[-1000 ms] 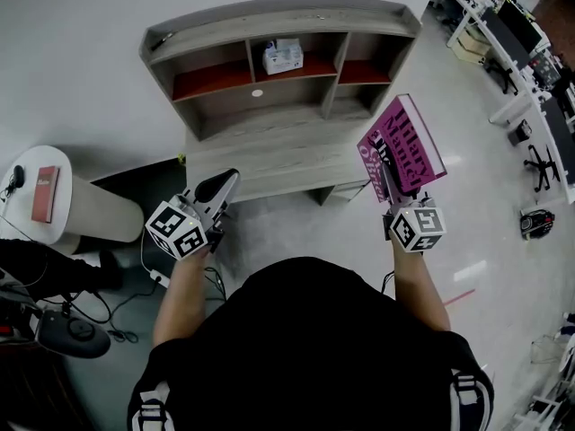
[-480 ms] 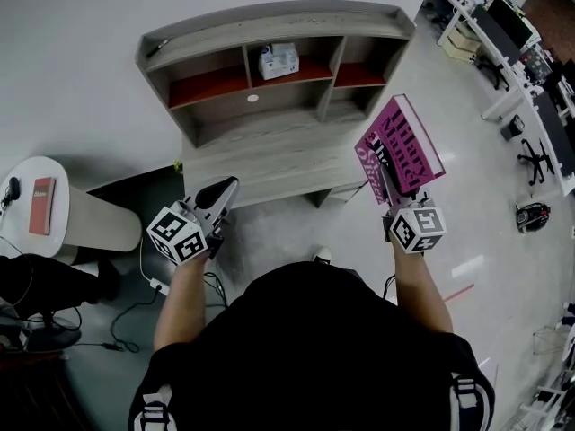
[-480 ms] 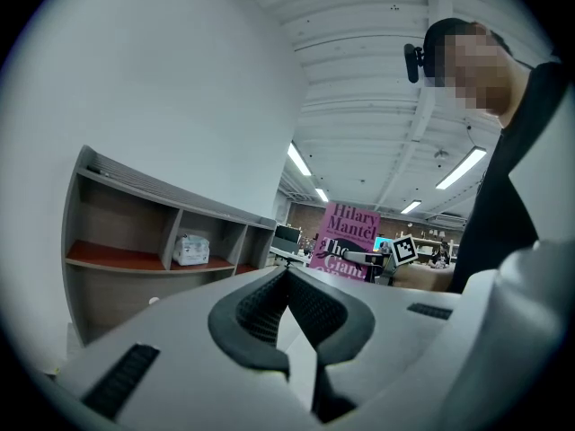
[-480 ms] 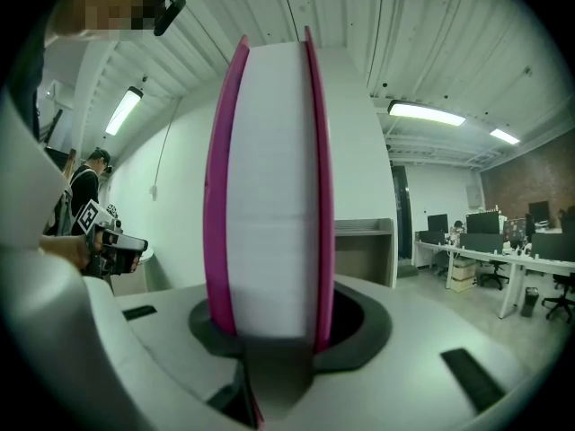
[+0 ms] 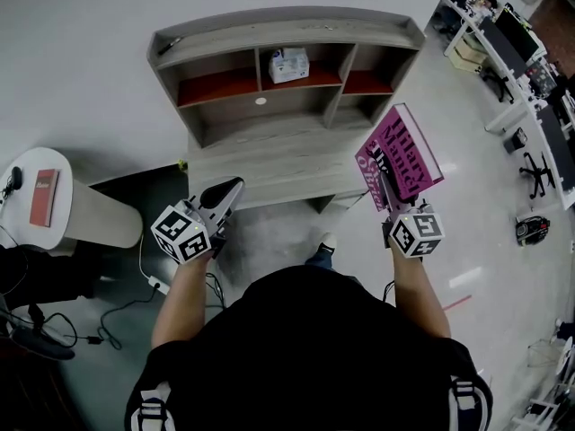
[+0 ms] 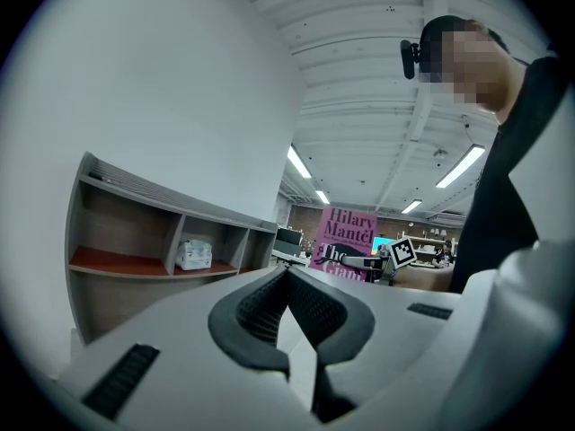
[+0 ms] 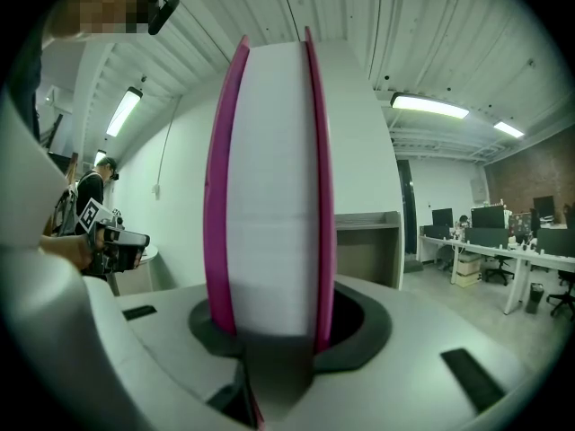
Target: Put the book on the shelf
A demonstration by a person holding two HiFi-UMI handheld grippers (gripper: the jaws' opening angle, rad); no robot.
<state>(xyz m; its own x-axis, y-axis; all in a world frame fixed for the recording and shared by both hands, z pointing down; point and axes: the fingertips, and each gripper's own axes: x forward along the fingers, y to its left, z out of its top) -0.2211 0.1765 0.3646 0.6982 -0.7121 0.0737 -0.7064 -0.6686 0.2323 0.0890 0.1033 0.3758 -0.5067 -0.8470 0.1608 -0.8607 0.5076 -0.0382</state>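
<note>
Gripping the book [image 5: 402,153] upright in the right hand-held gripper [image 5: 388,176], jaws pressed on both pink covers. Held in the air, well short of the shelf [image 5: 287,27]. Carrying the left hand-held gripper [image 5: 230,189] pinched together, empty.

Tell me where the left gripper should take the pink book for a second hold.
Probably the top edge, from above, jaws spanning both covers. The pink book stands upright, its lower edge clamped in the right gripper, and its front cover faces the left gripper.
</note>
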